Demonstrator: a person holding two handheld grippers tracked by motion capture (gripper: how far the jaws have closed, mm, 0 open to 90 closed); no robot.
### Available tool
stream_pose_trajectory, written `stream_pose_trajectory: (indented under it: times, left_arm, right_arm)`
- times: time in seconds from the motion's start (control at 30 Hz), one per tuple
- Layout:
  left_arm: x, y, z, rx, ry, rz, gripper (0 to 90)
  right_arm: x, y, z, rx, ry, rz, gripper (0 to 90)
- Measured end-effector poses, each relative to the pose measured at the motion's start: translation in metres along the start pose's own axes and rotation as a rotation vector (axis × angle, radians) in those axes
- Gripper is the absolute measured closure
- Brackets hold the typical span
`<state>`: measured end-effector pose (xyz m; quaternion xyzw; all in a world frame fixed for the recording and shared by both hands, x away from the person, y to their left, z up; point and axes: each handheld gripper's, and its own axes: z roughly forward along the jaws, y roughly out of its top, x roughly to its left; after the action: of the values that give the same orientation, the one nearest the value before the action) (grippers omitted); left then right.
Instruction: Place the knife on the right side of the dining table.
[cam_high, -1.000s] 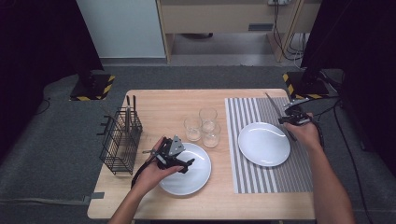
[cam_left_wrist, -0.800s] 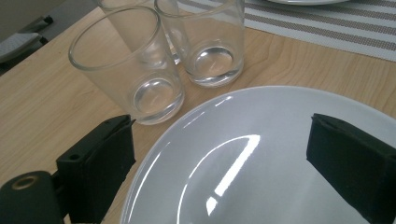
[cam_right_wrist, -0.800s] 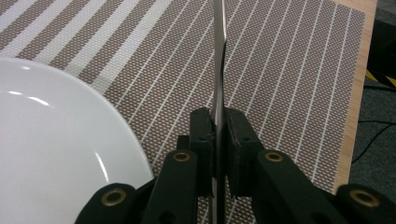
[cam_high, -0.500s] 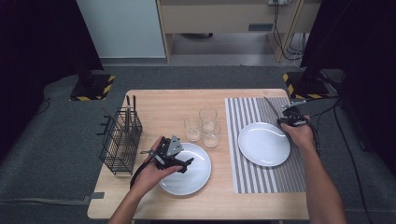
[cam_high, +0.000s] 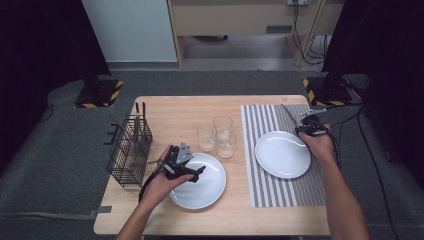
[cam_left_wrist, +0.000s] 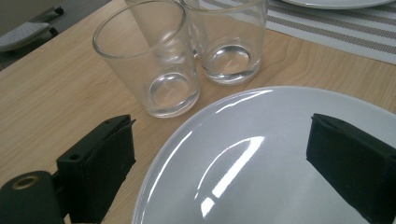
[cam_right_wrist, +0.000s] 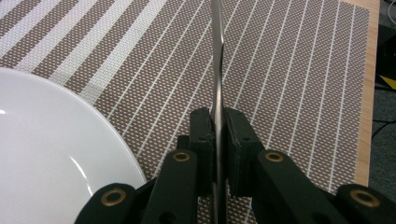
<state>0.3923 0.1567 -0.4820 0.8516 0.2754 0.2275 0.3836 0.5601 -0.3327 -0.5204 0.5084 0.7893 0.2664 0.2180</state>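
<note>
The right hand-held gripper (cam_right_wrist: 215, 140) is clamped on a thin knife (cam_right_wrist: 217, 70) that points away from it above the striped placemat (cam_right_wrist: 299, 70), a white plate (cam_right_wrist: 51, 149) just beside. The left hand-held gripper (cam_left_wrist: 224, 158) stands open over another plate (cam_left_wrist: 243, 168).

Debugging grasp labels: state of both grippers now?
Left gripper: open, empty, over the plate.
Right gripper: shut on a knife.

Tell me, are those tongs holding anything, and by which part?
The right tongs are shut on a thin piece of cutlery, probably a knife, clamped partway along it. The left tongs stand open over a plate, holding nothing.
</note>
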Motion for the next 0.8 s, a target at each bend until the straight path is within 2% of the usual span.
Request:
stream_pose_trajectory:
  times: [0.3,0.4,0.8]
  left_arm:
    - [-0.0016,-0.0012,0.0030,0.011,-0.009,0.008,6.5]
    - [-0.0010,-0.0012,0.0030,0.007,-0.009,0.005,6.5]
    - [-0.0007,-0.0013,0.0027,0.004,-0.018,0.005,6.5]
  right_arm:
    - [-0.0005,-0.0006,0.0014,-0.002,0.007,0.008,81.8]
    - [-0.0021,-0.0020,0.0014,-0.012,0.017,0.026,82.0]
    - [-0.0019,-0.0011,0.0010,-0.008,0.023,0.017,82.4]
